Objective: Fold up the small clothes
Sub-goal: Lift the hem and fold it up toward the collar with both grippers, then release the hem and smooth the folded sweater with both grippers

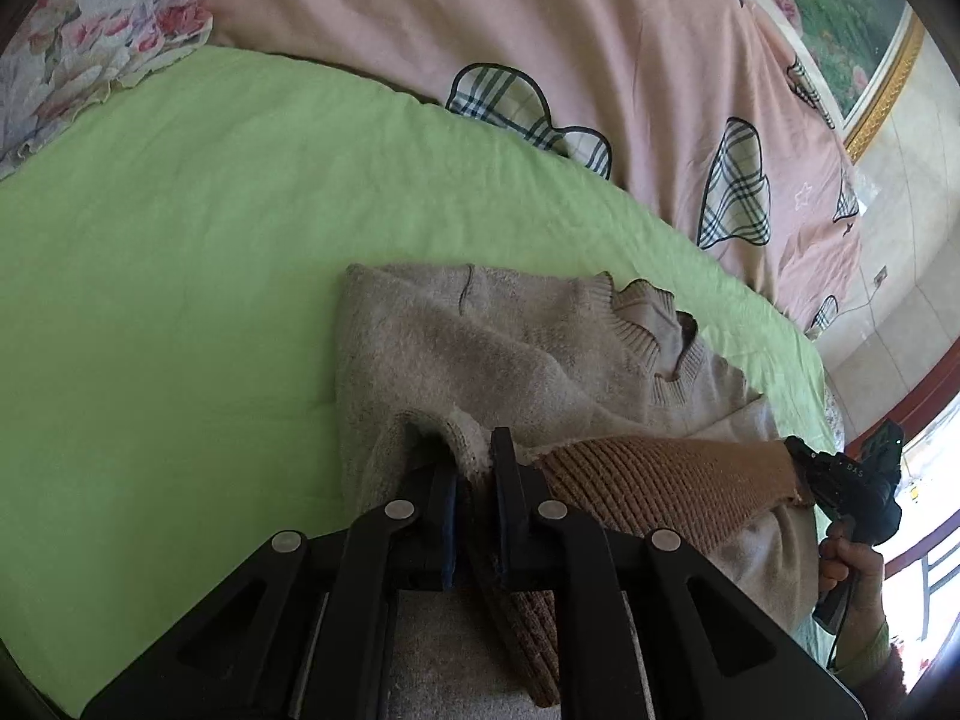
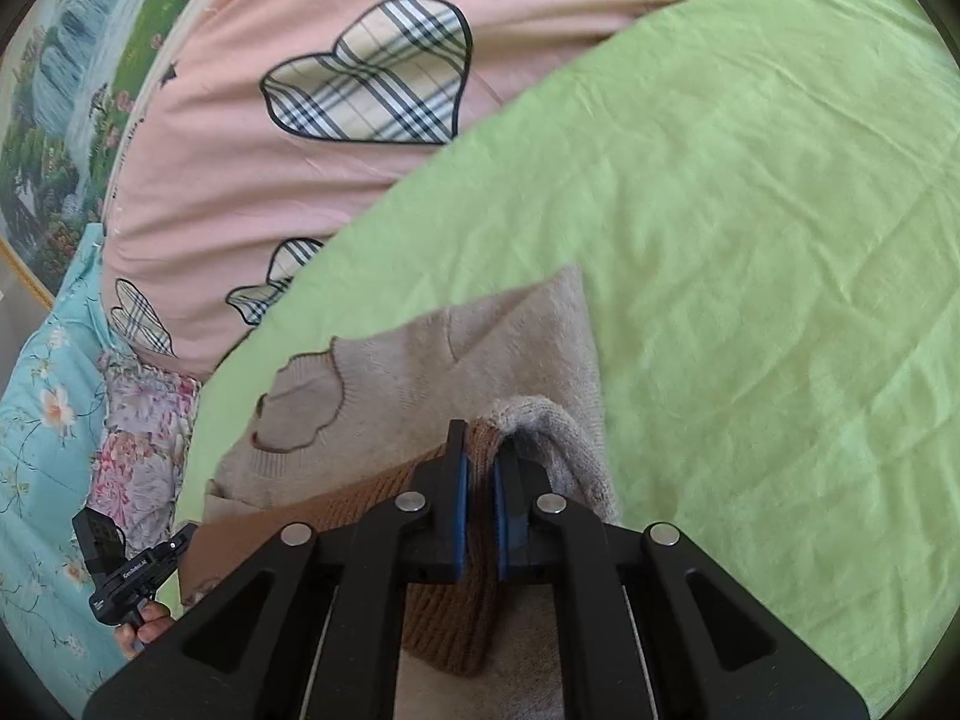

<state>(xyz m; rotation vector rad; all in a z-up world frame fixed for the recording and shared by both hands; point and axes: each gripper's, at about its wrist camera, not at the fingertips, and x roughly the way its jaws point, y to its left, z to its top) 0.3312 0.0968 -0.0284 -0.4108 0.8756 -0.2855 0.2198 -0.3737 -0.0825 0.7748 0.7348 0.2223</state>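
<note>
A small beige knit sweater (image 1: 480, 348) with a brown ribbed hem (image 1: 660, 480) lies on the green bed sheet (image 1: 180, 252), its neck opening toward the pink quilt. My left gripper (image 1: 474, 468) is shut on the sweater's hem edge. My right gripper (image 2: 480, 468) is shut on the other end of the brown hem (image 2: 372, 498), over the sweater body (image 2: 420, 354). The hem stretches between the two grippers. The right gripper also shows in the left wrist view (image 1: 852, 486), and the left gripper in the right wrist view (image 2: 132, 576).
A pink quilt with plaid hearts (image 1: 600, 60) is bunched along the far side of the sheet. A floral pillow (image 1: 78, 48) lies at one end. A framed landscape picture (image 2: 72, 90) hangs behind. Open green sheet (image 2: 750, 240) spreads beside the sweater.
</note>
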